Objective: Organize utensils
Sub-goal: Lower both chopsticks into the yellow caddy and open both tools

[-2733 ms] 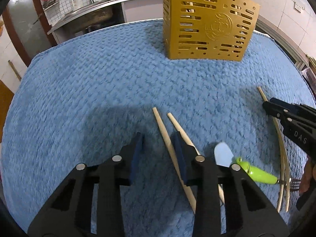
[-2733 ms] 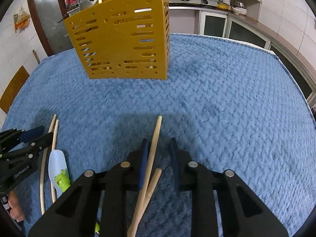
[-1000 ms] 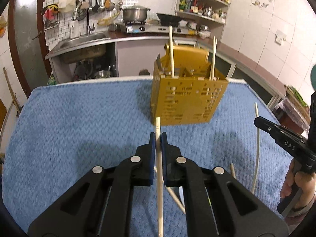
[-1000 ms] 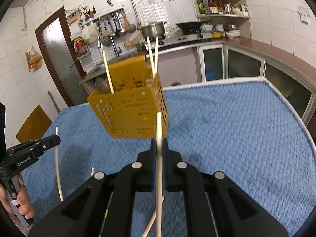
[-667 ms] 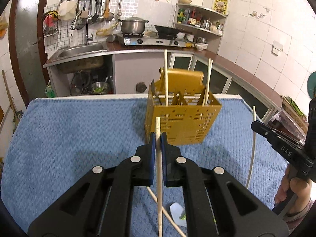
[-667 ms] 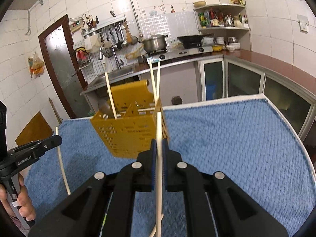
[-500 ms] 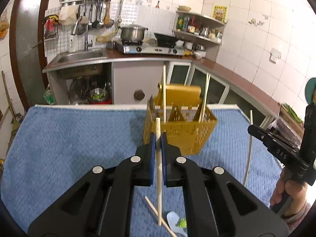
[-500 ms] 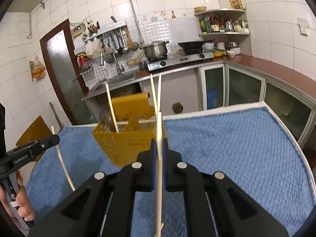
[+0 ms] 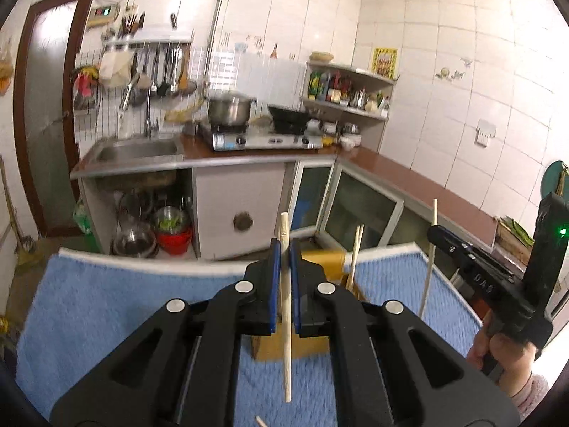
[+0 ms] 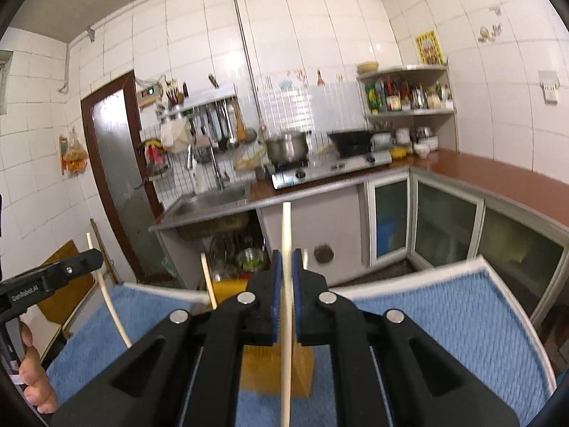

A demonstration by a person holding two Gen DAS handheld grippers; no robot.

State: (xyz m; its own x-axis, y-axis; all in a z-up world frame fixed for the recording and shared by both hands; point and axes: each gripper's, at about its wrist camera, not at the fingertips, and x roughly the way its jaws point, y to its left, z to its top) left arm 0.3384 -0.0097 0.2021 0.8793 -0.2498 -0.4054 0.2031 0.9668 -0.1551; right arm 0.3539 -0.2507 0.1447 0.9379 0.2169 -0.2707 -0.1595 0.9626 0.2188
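The left claw is pressed together on a pale wooden chopstick, which stands nearly upright between the blue pads, its blunt top above them and its thin end hanging free below, over the blue knitted cloth that covers the surface; the right claw likewise pinches a second pale wooden chopstick, upright, its top well above the pads and its lower end running out of the bottom of the right wrist view; in the left wrist view the right claw also shows at the right edge, gripping its stick near the top, with the person's hand on the handle; in the right wrist view the left claw shows at the left edge with its stick bowed by the lens; the yellow perforated plastic utensil holder stands on the cloth just below and behind both claws, largely hidden by them, with other chopsticks leaning out of it; the tip of another stick lies on the cloth at the lower edge; behind are a steel sink and a steel pot on a gas hob.
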